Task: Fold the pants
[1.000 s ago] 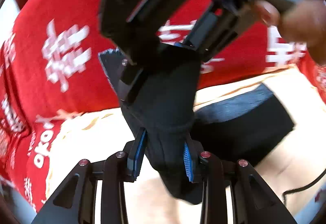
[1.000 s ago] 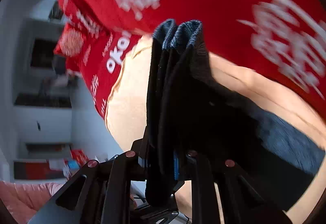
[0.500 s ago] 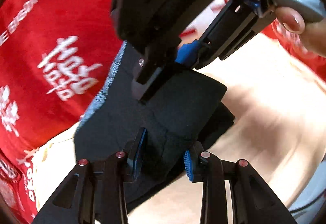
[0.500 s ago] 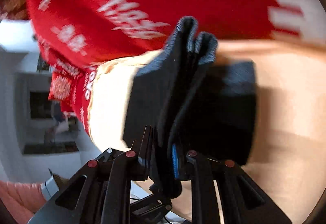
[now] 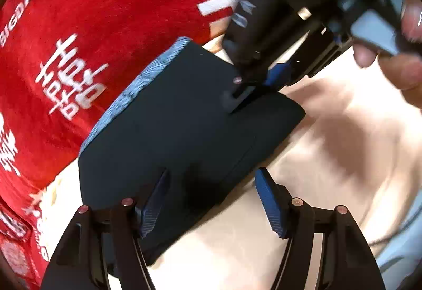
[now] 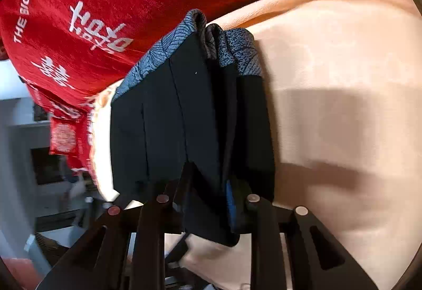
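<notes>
The dark folded pants (image 5: 171,131), with a blue-grey patterned waistband, lie flat on the cream cushion (image 5: 329,158). My left gripper (image 5: 213,203) hovers over their near corner. Its jaws are opening wide: the left pad is over the cloth, the right pad is clear of it, and neither presses. At the pants' far edge my right gripper (image 5: 245,92) comes down, held by a hand (image 5: 403,71). In the right wrist view a raised fold of the pants (image 6: 158,118) still fills the gap of the right gripper (image 6: 208,195), whose jaws are opening slightly.
A red blanket (image 5: 105,13) with white lettering covers the back and left of the cushion, touching the waistband. A thin dark cable (image 5: 390,237) runs at the lower right. Past the cushion's left edge lies a room with shelves (image 6: 26,158).
Both grippers came down with the hanging pants, which now lie folded flat on the cushion. The left jaws spread wide and let go of the cloth. The right jaws widened a little.
</notes>
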Demonstrator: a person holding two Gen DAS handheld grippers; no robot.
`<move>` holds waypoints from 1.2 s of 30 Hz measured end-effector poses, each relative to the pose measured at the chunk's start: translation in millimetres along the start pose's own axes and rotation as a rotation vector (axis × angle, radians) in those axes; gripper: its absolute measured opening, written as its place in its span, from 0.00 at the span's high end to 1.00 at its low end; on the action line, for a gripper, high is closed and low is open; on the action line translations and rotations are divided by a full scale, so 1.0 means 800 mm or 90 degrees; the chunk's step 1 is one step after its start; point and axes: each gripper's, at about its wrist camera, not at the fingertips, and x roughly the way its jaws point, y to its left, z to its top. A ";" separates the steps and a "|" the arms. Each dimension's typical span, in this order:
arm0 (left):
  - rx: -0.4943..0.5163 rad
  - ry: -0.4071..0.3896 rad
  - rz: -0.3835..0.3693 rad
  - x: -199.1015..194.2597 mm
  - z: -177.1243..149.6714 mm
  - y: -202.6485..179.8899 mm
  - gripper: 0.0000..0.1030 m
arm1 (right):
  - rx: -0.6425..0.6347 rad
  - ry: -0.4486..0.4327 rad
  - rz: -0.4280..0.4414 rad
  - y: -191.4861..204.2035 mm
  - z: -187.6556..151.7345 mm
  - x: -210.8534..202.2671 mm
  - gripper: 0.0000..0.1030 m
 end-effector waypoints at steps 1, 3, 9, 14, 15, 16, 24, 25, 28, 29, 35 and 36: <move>-0.014 0.003 -0.011 -0.007 -0.005 0.009 0.34 | -0.006 -0.006 -0.022 0.005 -0.003 -0.002 0.70; -0.050 0.011 -0.024 -0.017 -0.014 0.033 0.34 | -0.026 -0.016 -0.097 0.018 -0.011 -0.007 0.58; -0.177 0.069 -0.027 -0.024 -0.044 0.121 0.34 | -0.081 -0.034 -0.263 0.052 -0.053 -0.003 0.53; -0.228 0.118 -0.009 -0.011 -0.070 0.178 0.34 | -0.047 -0.027 -0.329 0.047 -0.083 0.006 0.53; -0.229 0.122 -0.006 -0.010 -0.074 0.185 0.34 | -0.038 -0.029 -0.334 0.049 -0.089 0.006 0.53; -0.231 0.127 -0.004 -0.009 -0.077 0.192 0.34 | -0.029 -0.033 -0.336 0.052 -0.093 0.006 0.53; -0.274 0.163 -0.054 -0.007 -0.101 0.226 0.34 | 0.028 -0.086 -0.281 0.097 -0.132 0.006 0.47; -0.273 0.161 -0.055 -0.006 -0.100 0.230 0.34 | 0.030 -0.088 -0.277 0.103 -0.134 0.007 0.42; -0.270 0.155 -0.057 -0.009 -0.102 0.234 0.34 | 0.029 -0.087 -0.274 0.118 -0.139 0.015 0.42; -0.272 0.156 -0.059 -0.009 -0.103 0.235 0.34 | 0.027 -0.086 -0.273 0.121 -0.139 0.015 0.42; -0.276 0.156 -0.062 -0.006 -0.104 0.238 0.34 | 0.019 -0.096 -0.271 0.118 -0.150 0.008 0.30; -0.275 0.157 -0.059 -0.004 -0.103 0.237 0.34 | 0.021 -0.097 -0.269 0.117 -0.150 0.005 0.30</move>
